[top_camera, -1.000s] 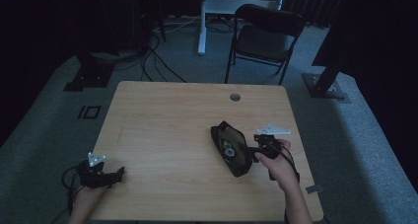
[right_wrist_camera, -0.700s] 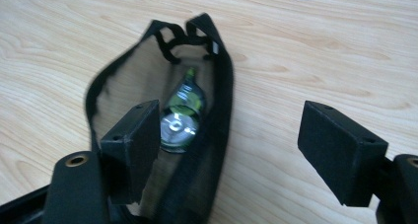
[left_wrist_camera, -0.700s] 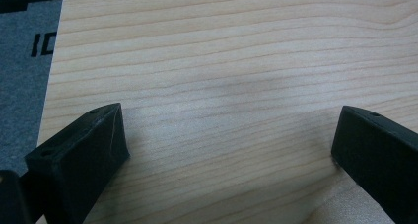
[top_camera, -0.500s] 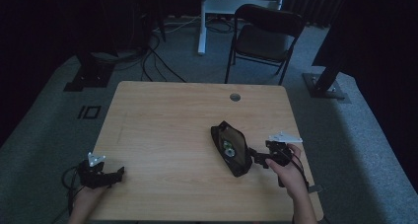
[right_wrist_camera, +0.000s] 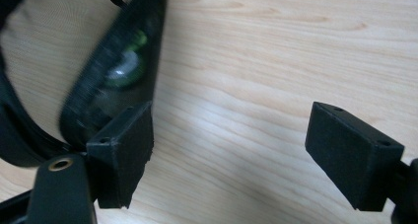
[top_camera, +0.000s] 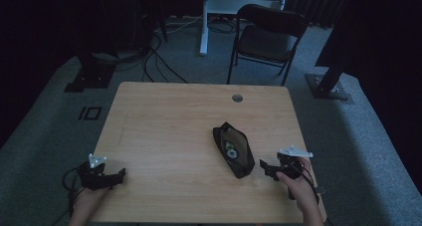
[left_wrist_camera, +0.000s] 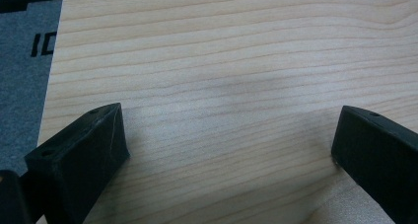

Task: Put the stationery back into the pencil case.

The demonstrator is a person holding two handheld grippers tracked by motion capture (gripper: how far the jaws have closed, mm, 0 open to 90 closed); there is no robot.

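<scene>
the open black pouch (top_camera: pixel 233 150) lies just left of the right tool (top_camera: pixel 268 167), long axis running away from the person; its jaws, just opening, stand spread and empty.

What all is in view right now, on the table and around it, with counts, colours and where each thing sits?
pouch: one, black, unzipped with something green and white inside, right of the table's middle
table: one, light wood, centre of the high view, with a round hole near its far edge
chair: one, black, on the floor beyond the table's far right corner
white stand: one, on the floor behind the table
cables: several, black, on the grey carpet far left
left gripper: one, black, near left table corner, jaws open, nothing between them
right gripper: one, black, just right of the pouch, jaws have just been opening, nothing between them
</scene>
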